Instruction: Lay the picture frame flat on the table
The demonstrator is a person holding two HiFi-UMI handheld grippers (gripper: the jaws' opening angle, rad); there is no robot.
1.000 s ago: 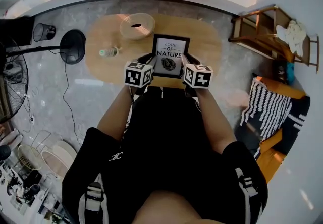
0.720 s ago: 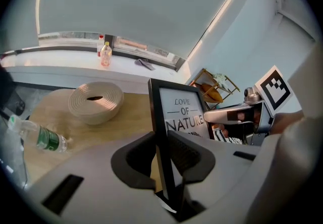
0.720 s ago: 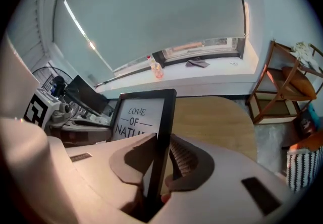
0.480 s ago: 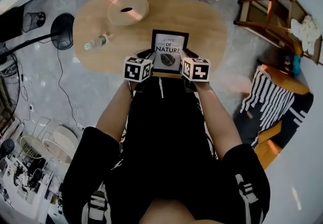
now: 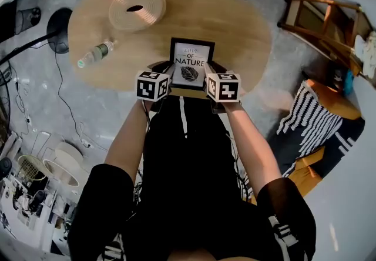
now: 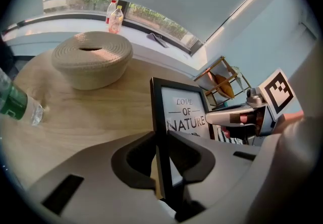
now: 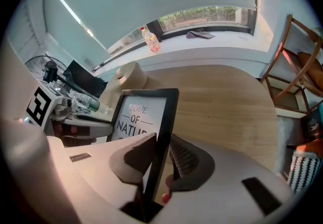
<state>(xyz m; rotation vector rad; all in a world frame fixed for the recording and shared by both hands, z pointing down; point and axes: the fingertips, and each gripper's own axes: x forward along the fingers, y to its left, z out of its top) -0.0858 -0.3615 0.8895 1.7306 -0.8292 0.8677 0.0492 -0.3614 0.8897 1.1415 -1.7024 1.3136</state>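
The black picture frame (image 5: 191, 61), with a "LOVE OF NATURE" print, stands tilted near the front edge of the oval wooden table (image 5: 241, 24). My left gripper (image 5: 168, 70) is shut on its left edge, and in the left gripper view that edge of the frame (image 6: 182, 112) runs between the left gripper's (image 6: 162, 141) jaws. My right gripper (image 5: 209, 70) holds the right edge. In the right gripper view the frame (image 7: 142, 111) sits between the right gripper's (image 7: 162, 145) jaws, which are opening while the pads still touch it.
A woven lidded basket (image 5: 136, 8) sits at the table's far left, and a plastic bottle (image 5: 94, 54) lies on its left side. A fan base (image 5: 59, 22) stands on the floor to the left. A wooden rack (image 5: 329, 24) and a striped chair (image 5: 311, 130) are on the right.
The head view has swung, so the table now sits higher and more to the left. Both grippers still hold the frame at the near table edge, about as before.
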